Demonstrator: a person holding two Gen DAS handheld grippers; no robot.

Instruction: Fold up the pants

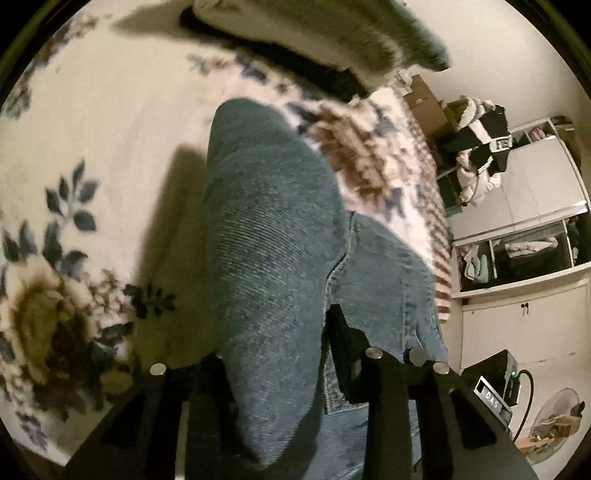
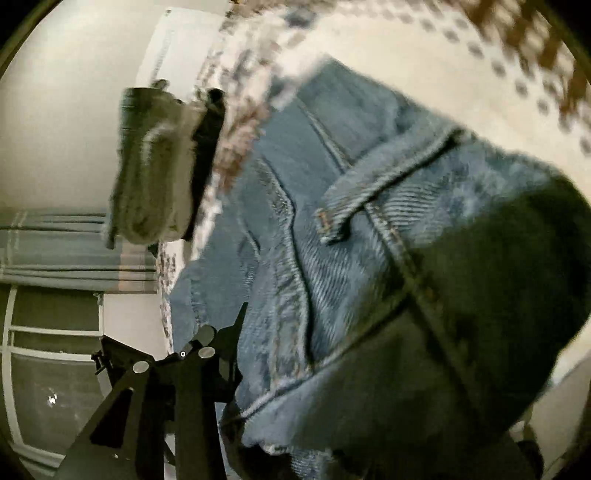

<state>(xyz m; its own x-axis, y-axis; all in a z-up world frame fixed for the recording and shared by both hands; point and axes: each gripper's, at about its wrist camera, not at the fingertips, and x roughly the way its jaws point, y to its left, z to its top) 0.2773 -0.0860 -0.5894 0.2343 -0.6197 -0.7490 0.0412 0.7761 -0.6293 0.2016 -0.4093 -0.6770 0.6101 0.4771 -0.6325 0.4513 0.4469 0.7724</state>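
Blue denim pants (image 1: 273, 229) hang from my left gripper (image 1: 295, 354) over a floral blanket (image 1: 92, 129). The cloth drapes between the black fingers (image 1: 347, 350) and hides the tips; the gripper is shut on the denim. In the right wrist view the same pants (image 2: 369, 258) fill the frame, with a waistband, belt loop (image 2: 332, 225) and seams showing. My right gripper (image 2: 280, 354) is shut on the denim; its left finger (image 2: 229, 354) shows, the right one is hidden under the cloth. The image is blurred.
A grey-green pillow (image 1: 321, 33) lies at the bed's far end, also seen in the right wrist view (image 2: 155, 166). White wardrobe shelves (image 1: 524, 229) with clothes stand right of the bed. A window and curtain (image 2: 55, 251) are at the left.
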